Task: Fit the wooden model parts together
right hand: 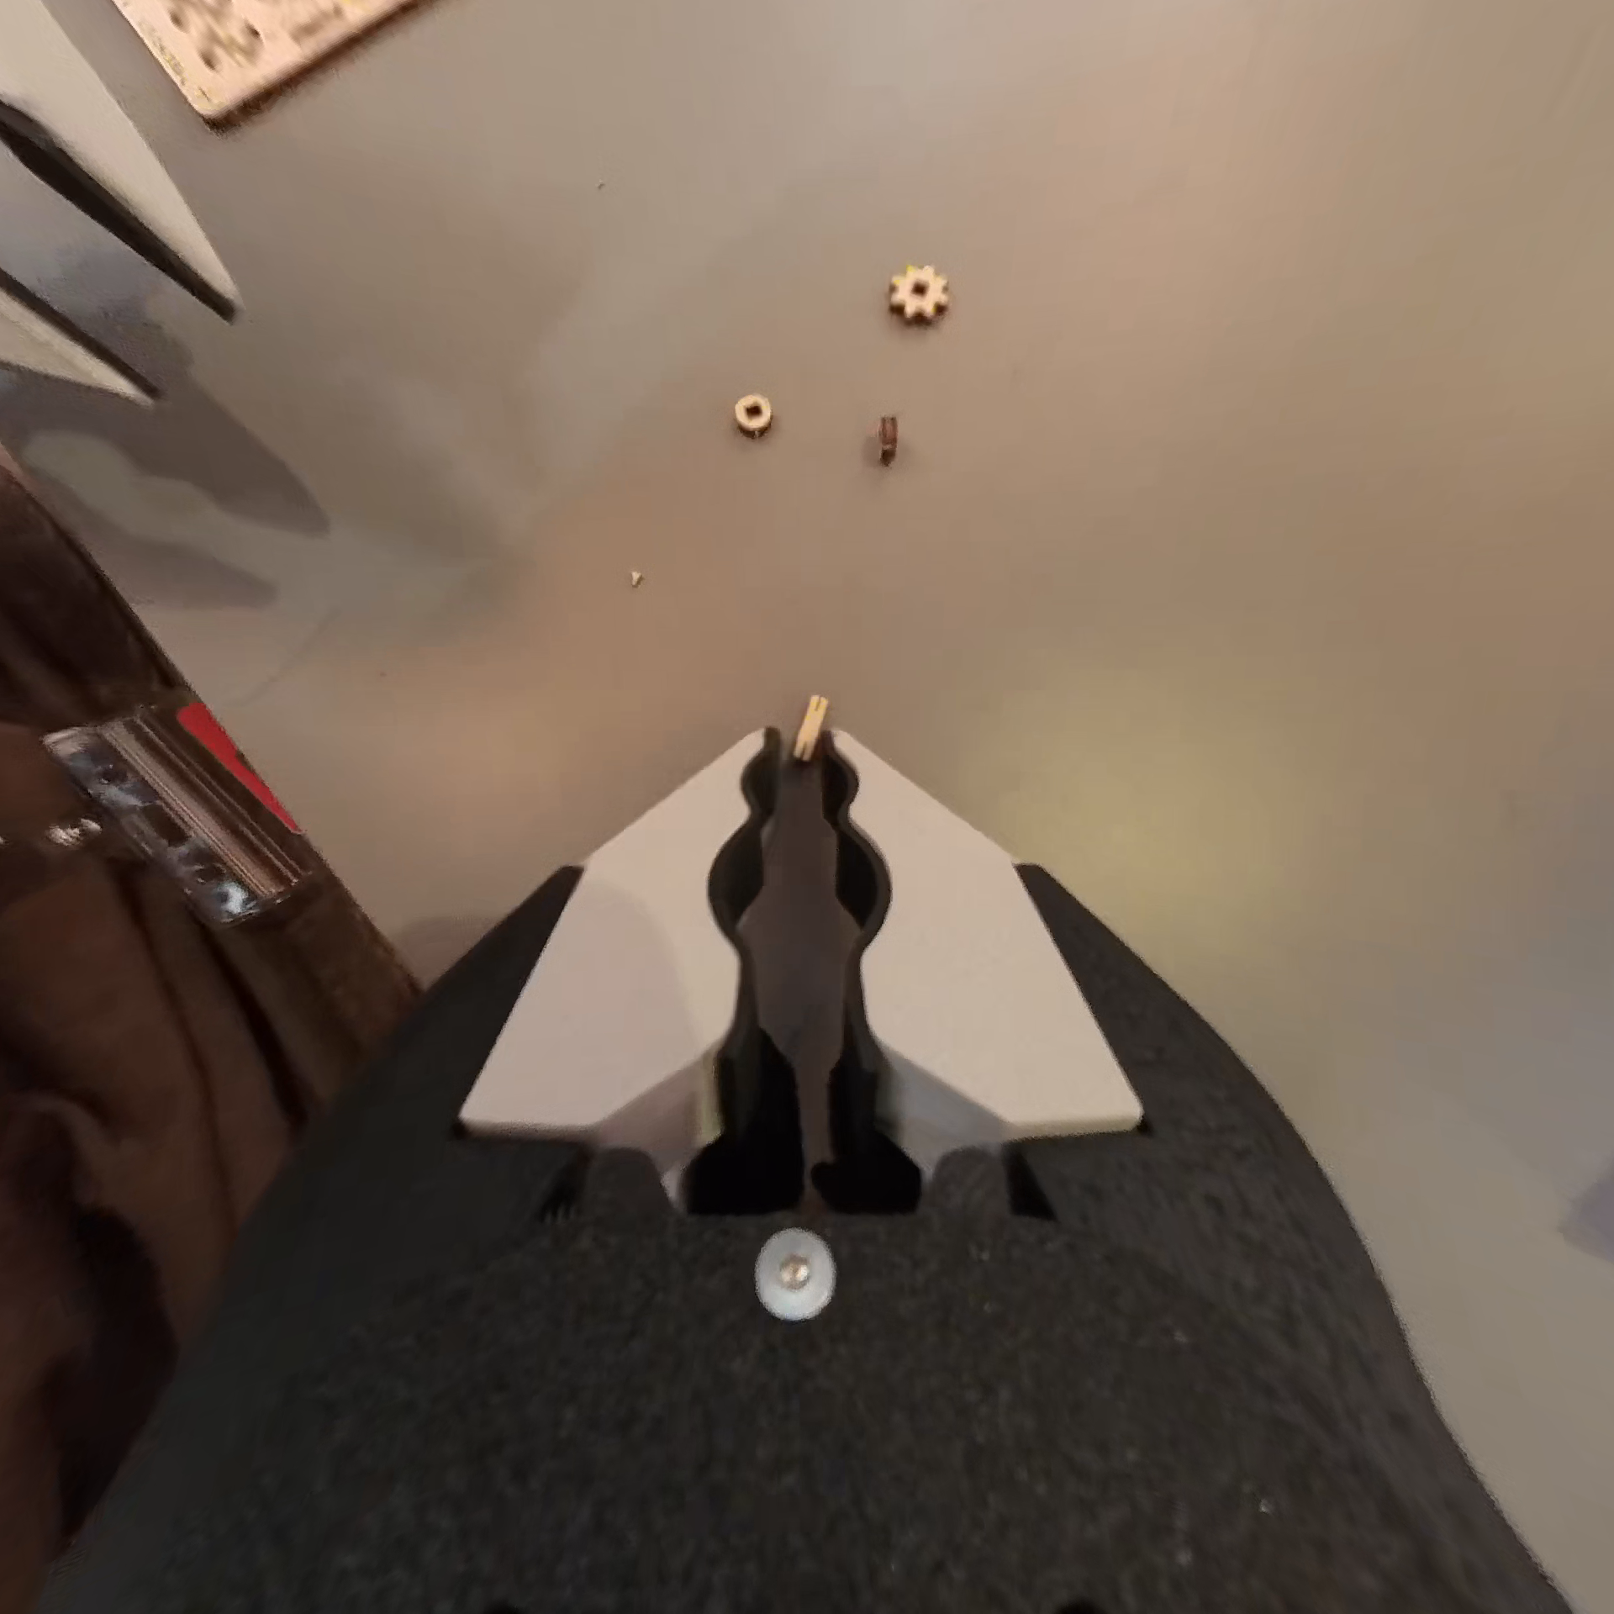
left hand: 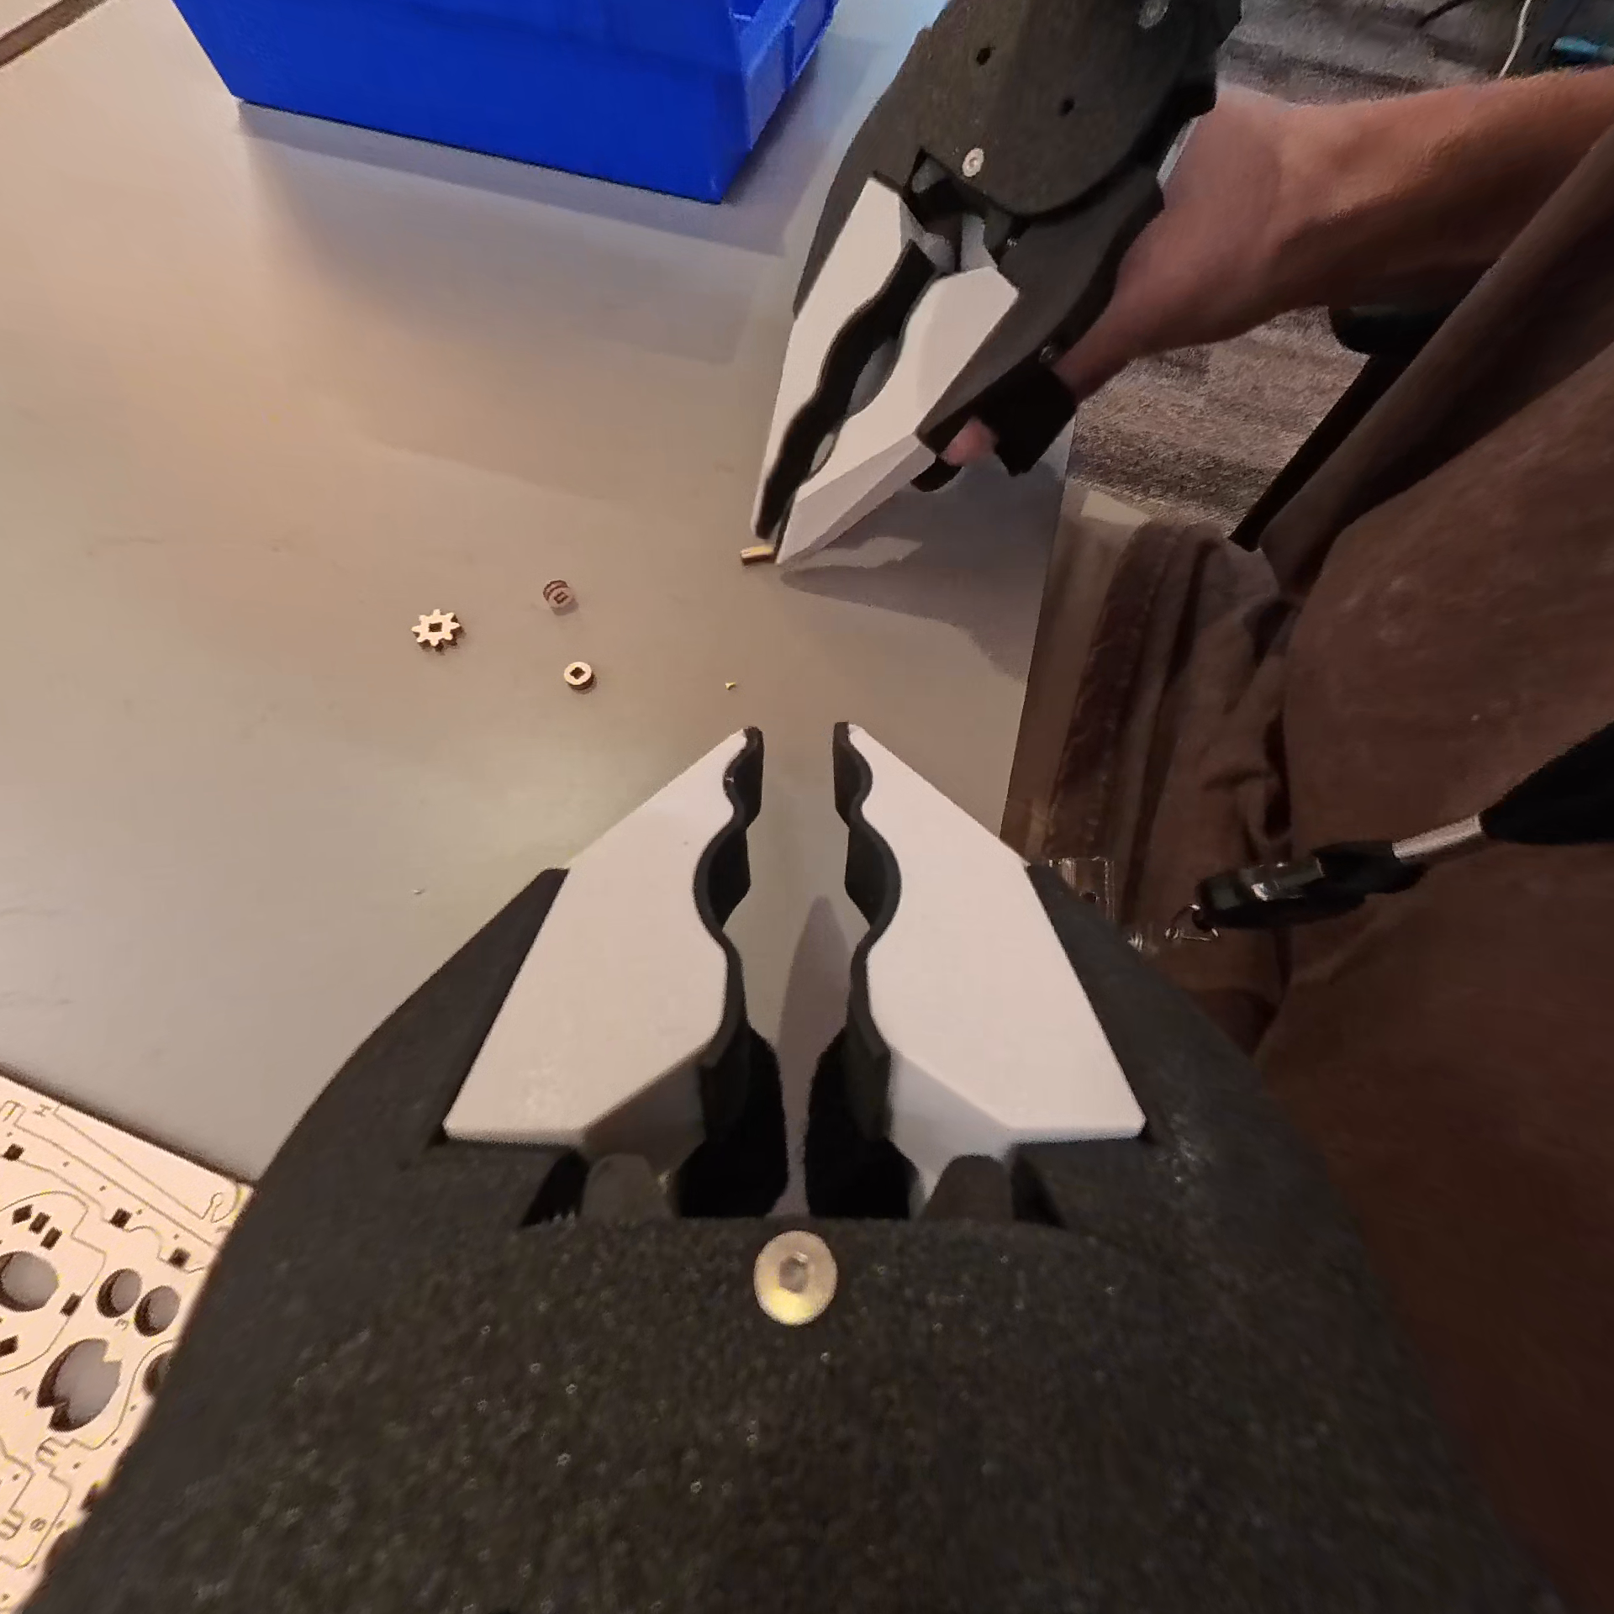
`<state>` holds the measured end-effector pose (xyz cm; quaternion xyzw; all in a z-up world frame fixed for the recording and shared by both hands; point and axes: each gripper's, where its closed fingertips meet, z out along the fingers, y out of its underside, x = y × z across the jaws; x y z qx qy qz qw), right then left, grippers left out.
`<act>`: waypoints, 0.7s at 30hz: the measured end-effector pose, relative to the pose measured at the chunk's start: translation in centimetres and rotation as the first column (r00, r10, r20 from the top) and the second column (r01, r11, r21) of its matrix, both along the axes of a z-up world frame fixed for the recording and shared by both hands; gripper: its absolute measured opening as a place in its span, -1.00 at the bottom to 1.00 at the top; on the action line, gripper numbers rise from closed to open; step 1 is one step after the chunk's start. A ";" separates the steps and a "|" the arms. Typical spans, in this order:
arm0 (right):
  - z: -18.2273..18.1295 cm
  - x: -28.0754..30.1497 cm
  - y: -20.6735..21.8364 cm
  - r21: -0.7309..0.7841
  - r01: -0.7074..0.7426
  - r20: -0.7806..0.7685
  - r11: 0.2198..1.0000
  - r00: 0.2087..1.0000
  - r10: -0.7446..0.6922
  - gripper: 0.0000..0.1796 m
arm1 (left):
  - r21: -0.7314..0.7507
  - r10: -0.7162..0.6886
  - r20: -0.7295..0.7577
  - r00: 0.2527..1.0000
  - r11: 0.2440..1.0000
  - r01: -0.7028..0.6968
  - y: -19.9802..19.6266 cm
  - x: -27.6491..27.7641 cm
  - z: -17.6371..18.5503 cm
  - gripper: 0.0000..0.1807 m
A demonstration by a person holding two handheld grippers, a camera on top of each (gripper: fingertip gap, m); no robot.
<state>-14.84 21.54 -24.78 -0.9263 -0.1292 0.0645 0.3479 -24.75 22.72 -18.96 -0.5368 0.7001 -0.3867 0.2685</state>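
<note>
The right hand-held gripper [right hand: 799, 742] is clamped on a small wooden peg [right hand: 810, 723] that pokes past its tips, low over the desk [right hand: 1223, 437]. The left hand-held gripper [left hand: 796, 742] hangs with its fingers apart, holding nothing. Bare desk lies between them and three loose parts at centre frame: a wooden gear [right hand: 919, 295], a wooden ring [right hand: 752, 415] and a darker piece [right hand: 887, 437], too blurred to name. The desk edge runs close on the right of the left wrist view. A blue bin [left hand: 524, 79] is cut off top left there, and a punched wooden sheet [left hand: 79, 1293] bottom left.

Table [left hand: 262, 437] was plain grey; bin [left hand: 524, 79] at far edge bright blue; gear [left hand: 437, 628] pale wood; gripper fingers [left hand: 629, 961] white, black-lined.
</note>
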 end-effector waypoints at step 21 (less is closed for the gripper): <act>7.6 -10.6 -1.2 0.188 -0.630 -0.134 0.753 0.743 0.655 -0.98 | -0.013 -0.153 0.110 0.982 0.988 0.155 -2.7 -0.3 2.2 -0.95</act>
